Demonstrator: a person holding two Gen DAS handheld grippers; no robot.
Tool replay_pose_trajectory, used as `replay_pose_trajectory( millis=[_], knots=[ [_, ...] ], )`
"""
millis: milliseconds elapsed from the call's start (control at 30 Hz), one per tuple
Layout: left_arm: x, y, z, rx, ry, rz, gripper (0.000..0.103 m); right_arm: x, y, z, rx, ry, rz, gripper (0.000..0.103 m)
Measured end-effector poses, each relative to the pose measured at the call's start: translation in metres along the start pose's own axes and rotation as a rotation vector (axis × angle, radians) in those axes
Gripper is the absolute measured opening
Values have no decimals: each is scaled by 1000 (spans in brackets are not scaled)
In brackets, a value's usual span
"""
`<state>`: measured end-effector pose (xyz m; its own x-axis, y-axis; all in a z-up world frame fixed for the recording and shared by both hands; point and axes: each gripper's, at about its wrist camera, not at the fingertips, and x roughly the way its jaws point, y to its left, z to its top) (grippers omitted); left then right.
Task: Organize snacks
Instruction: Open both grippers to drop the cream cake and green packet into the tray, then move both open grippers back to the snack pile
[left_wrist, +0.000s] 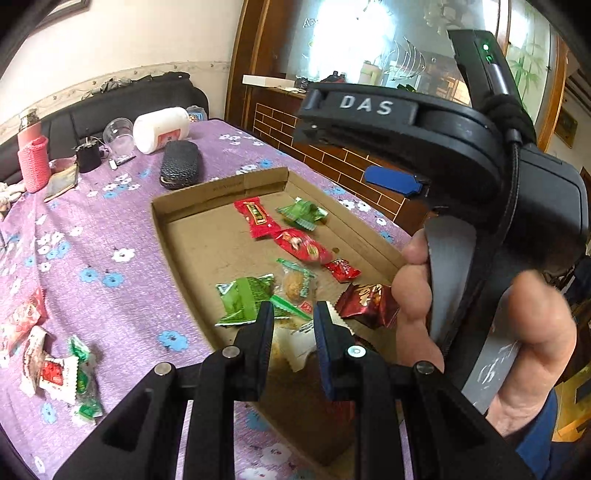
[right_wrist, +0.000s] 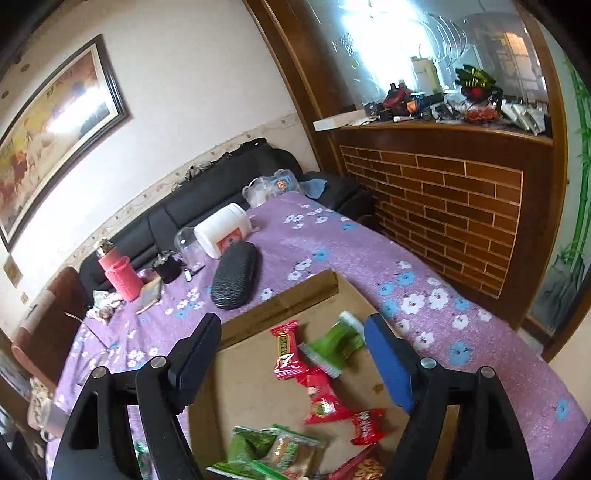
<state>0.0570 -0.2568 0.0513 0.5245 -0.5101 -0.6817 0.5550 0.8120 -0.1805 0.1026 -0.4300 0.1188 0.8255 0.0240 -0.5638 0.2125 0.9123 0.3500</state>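
- The left gripper (left_wrist: 293, 314) has its fingers clamped on a white-wrapped snack (left_wrist: 295, 349) above the near end of the cardboard tray (left_wrist: 221, 184).
- The right gripper (right_wrist: 291, 354) hangs over the tray with fingers spread wide, nothing between them.
- Red and green snack packets (left_wrist: 258, 218) lie in the tray; more snacks (left_wrist: 59, 373) sit on the purple floral tabletop (left_wrist: 110, 240).

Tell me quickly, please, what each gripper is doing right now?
Left gripper: shut on a snack packet, above the box.
Right gripper: open, nothing between its jaws.
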Motion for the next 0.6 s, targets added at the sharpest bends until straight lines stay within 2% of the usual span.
replay_pose_trajectory(
  millis=[100, 167, 267, 333, 400, 433, 467, 600],
  knots=[
    [-8, 3, -1, -3, -14, 11, 21, -5, 8, 3, -57, -11, -36, 84],
    [-14, 6, -3, -6, -23, 16, 21, -17, 19, 2, -120, -90, -70, 103],
    [-22, 8, -5, -3, -32, 30, 21, -33, 25, -3, -141, -167, 15, 103],
    [-28, 12, -7, -4, -40, 40, 21, -31, 25, -4, -127, -138, 68, 103],
    [-34, 16, -8, -8, -44, 46, 21, -21, 26, -6, -118, -74, 118, 102],
    [-36, 18, -9, -10, -45, 49, 21, -18, 27, -7, -116, -58, 129, 98],
    [-38, 21, -9, -13, -46, 55, 21, -16, 28, -9, -112, -53, 129, 92],
    [-49, 33, -14, -29, -48, 85, 21, -15, 32, -15, -106, -60, 137, 91]
  ],
)
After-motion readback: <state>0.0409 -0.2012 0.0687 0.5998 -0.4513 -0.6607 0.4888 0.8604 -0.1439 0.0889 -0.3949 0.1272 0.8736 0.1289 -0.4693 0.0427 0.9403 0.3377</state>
